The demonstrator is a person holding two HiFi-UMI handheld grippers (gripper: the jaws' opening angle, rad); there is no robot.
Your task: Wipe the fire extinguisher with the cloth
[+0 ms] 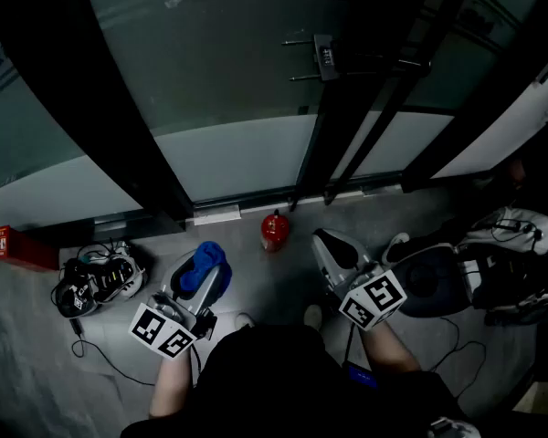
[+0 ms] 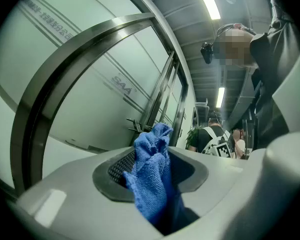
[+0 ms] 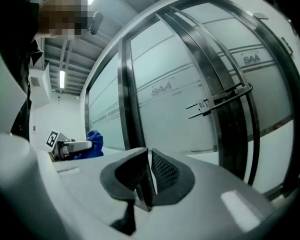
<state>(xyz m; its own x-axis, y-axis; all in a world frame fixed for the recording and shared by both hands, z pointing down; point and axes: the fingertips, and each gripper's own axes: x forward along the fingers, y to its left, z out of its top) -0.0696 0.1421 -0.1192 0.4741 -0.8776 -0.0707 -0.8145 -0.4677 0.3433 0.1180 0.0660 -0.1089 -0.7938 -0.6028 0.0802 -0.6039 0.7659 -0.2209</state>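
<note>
Fire extinguisher (image 1: pixel 273 231): upright on floor (image 1: pixel 267 290), just before glass door (image 1: pixel 228 71). Left hand-held gripper (image 1: pixel 201 272), cloth (image 1: pixel 208 254) in its jaws: near, left of extinguisher. Right hand-held gripper (image 1: pixel 334 245): near, right. Cable bundle (image 1: pixel 96 281): floor, far left.

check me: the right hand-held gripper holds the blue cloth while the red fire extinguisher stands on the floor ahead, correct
Wrong gripper: the left hand-held gripper holds the blue cloth, as the left gripper view shows. The red fire extinguisher does stand on the floor ahead.
</note>
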